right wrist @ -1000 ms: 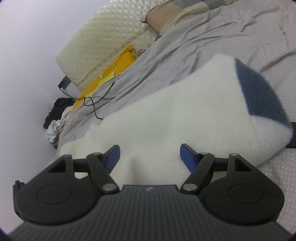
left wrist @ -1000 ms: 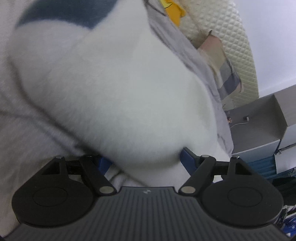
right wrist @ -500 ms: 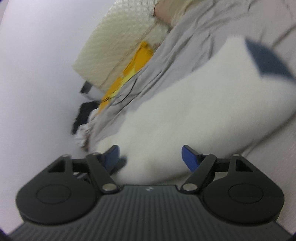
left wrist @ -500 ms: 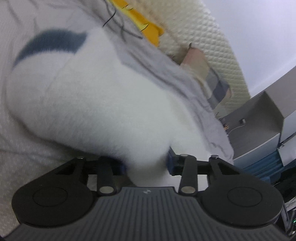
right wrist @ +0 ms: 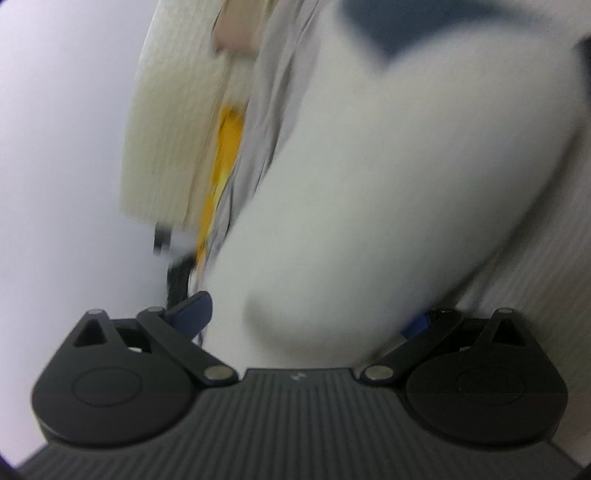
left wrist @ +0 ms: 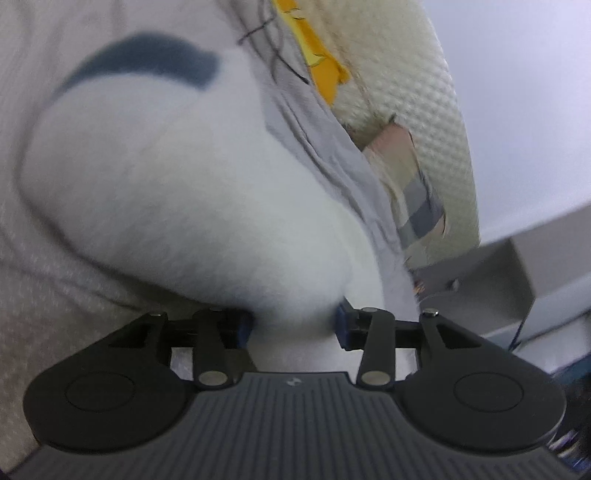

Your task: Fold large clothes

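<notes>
A thick white fleece garment (left wrist: pixel 192 192) with a dark blue patch (left wrist: pixel 147 59) lies folded on the grey bed sheet (left wrist: pixel 55 314). My left gripper (left wrist: pixel 295 325) is shut on its near white edge, with fabric bunched between the blue pads. In the right wrist view the same garment (right wrist: pixel 388 184) fills the middle and its blue patch (right wrist: pixel 384 26) sits at the top. My right gripper (right wrist: pixel 306 317) is open, with the garment's edge lying between its spread fingers; the view is blurred.
A cream quilted headboard (left wrist: pixel 424 92), a yellow cloth (left wrist: pixel 317 62) and a checked pillow (left wrist: pixel 413 192) lie beyond the garment. A grey bedside unit (left wrist: pixel 517 266) stands at the right. In the right wrist view a white wall (right wrist: pixel 62 147) is at left.
My left gripper closed on the garment's edge and lifted it. My right gripper stayed open and swung and tilted sharply, moving in over the garment's near edge.
</notes>
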